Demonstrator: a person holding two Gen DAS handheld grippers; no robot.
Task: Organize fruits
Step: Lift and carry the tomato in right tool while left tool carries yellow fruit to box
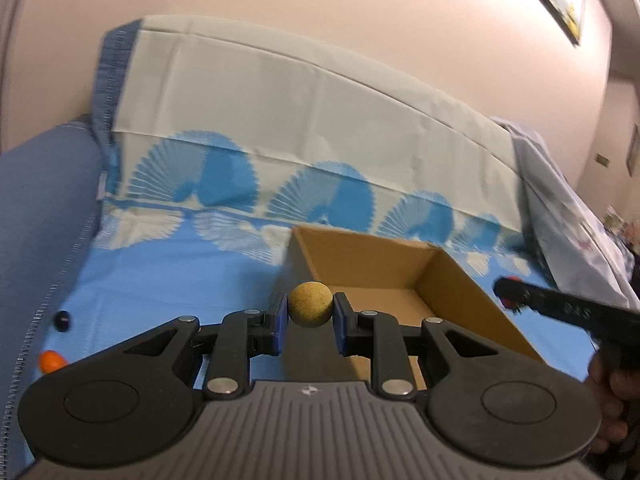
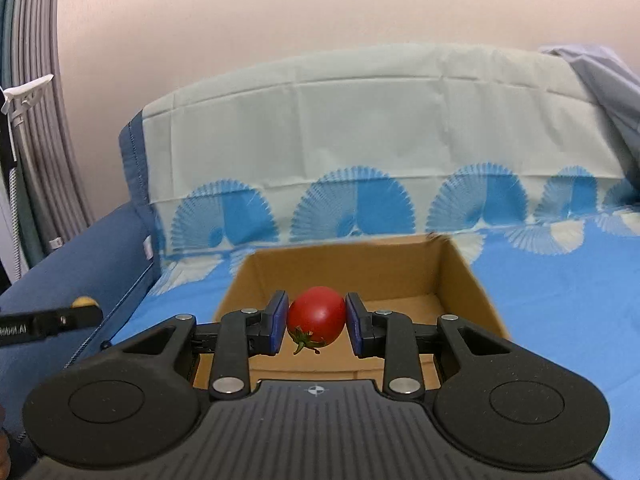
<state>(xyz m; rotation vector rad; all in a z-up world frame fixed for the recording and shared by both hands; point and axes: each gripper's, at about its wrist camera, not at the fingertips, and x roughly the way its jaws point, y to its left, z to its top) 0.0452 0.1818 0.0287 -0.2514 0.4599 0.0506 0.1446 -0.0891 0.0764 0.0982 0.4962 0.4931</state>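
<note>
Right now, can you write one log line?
left gripper: holds tan fruit | right gripper: holds red tomato | cardboard box: looks empty

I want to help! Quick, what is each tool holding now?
Left tool: closed on a tan round fruit.
Right tool: closed on a red tomato.

The sheet [image 2: 560, 300] is bright blue with pale fan shapes, and the cushion [image 2: 360, 128] is cream above a row of blue fans (its left edge dark blue). The box [image 2: 460, 276] is plain brown, the tomato [image 2: 316, 314] red with a green stalk, and the ball [image 1: 311, 303] speckled tan. Both grippers are black with blue pads [image 1: 280, 316].
</note>
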